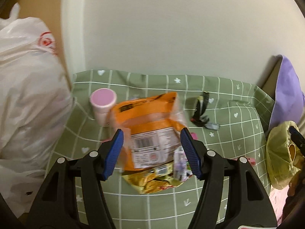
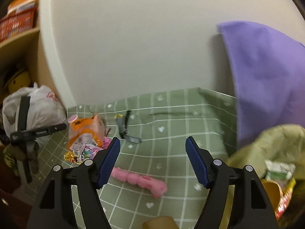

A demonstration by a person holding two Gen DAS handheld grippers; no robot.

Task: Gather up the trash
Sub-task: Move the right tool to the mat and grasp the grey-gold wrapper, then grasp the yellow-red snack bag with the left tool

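An orange snack bag [image 1: 150,126] lies on the green checked tablecloth [image 1: 228,152], over a yellow wrapper [image 1: 152,181] and a small purple-white wrapper [image 1: 180,162]. My left gripper [image 1: 152,140] is open, its jaws on either side of the orange bag, not touching it. A pink-lidded cup [image 1: 103,105] stands behind the bag. A black wrapper [image 1: 202,112] lies further right. My right gripper [image 2: 153,151] is open and empty above the cloth. The orange bag [image 2: 85,131] shows far left in the right wrist view. A green trash bag [image 2: 270,152] holding trash sits at right.
A pink fluffy object [image 2: 139,179] lies on the cloth below the right gripper. A white plastic bag [image 1: 24,95] sits left of the table. A purple cloth [image 2: 266,76] hangs at right. The wall is behind. Shelves [image 2: 17,36] stand far left.
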